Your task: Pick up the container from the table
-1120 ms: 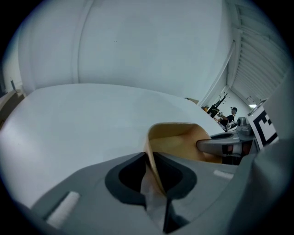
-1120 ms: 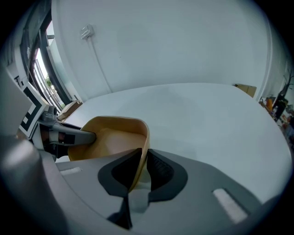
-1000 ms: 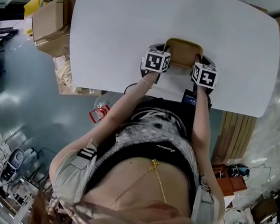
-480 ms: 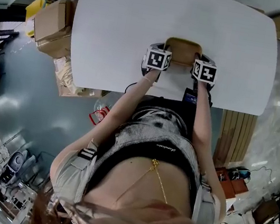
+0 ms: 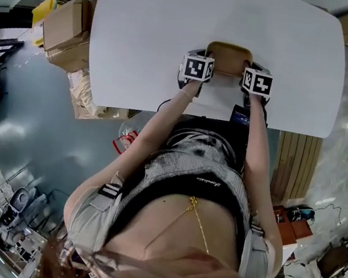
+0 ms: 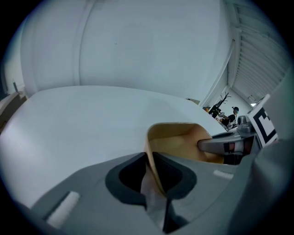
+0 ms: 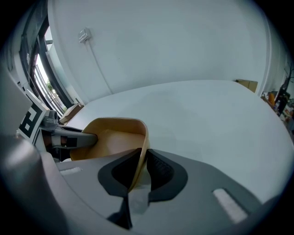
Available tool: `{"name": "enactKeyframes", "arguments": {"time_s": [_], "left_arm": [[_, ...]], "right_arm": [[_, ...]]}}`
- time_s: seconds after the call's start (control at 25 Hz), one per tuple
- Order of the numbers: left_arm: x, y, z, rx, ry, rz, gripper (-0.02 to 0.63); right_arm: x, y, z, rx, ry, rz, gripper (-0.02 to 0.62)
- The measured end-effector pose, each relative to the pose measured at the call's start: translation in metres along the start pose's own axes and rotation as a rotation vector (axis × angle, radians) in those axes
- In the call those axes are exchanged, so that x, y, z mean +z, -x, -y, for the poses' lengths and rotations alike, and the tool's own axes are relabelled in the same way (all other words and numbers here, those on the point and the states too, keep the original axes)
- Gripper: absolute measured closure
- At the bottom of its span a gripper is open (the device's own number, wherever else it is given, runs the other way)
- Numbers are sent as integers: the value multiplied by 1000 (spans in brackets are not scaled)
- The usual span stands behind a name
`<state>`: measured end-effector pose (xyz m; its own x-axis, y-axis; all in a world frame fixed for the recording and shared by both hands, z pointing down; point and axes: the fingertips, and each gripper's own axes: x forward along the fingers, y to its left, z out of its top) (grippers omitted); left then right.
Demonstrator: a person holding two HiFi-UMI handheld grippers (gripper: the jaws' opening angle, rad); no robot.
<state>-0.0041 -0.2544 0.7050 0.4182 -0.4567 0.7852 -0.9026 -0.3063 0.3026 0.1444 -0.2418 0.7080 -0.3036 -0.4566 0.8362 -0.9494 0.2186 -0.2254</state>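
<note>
Upper centre: left tongs (image 6: 154, 172) and right tongs (image 7: 140, 170) each pinch a container (image 5: 228, 57) wall (opposite sides). Grasp made; lifting off the surface (image 5: 146, 30) apparently left to do.

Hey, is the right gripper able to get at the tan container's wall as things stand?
Yes, it looks so: the right gripper has its jaws closed on one wall of the tan container, with nothing in the way. The left gripper grips the opposite wall.

Workshop or storeroom — stacked cardboard boxes (image 5: 65, 30).
</note>
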Motion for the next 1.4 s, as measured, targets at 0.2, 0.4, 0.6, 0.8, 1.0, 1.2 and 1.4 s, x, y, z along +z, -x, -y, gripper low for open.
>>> {"name": "enactKeyframes", "arguments": {"time_s": [0.2,0.4,0.6,0.8,1.0,1.2,1.4], "left_arm": [[1,0,-1,-1,7,6,555],[-2,4,-2,20,16,1,568],[-2,9,-2,22,25,3,572],[7,22,2,23,15,37,574],[14,37,7,16,11,73,575],[21,48,10,13,7,103,575],[33,68,18,12,-4,147,575]], "right_arm": [[2,0,0,-4,-1,2,531],[0,0,-1,-15,-13,1,540],[2,4,-3,-20,-10,8,545],[10,16,-7,-18,9,44,548],[15,30,-12,-23,23,73,546],[23,43,-16,-38,40,94,546],[29,56,-20,-29,60,131,545]]}}
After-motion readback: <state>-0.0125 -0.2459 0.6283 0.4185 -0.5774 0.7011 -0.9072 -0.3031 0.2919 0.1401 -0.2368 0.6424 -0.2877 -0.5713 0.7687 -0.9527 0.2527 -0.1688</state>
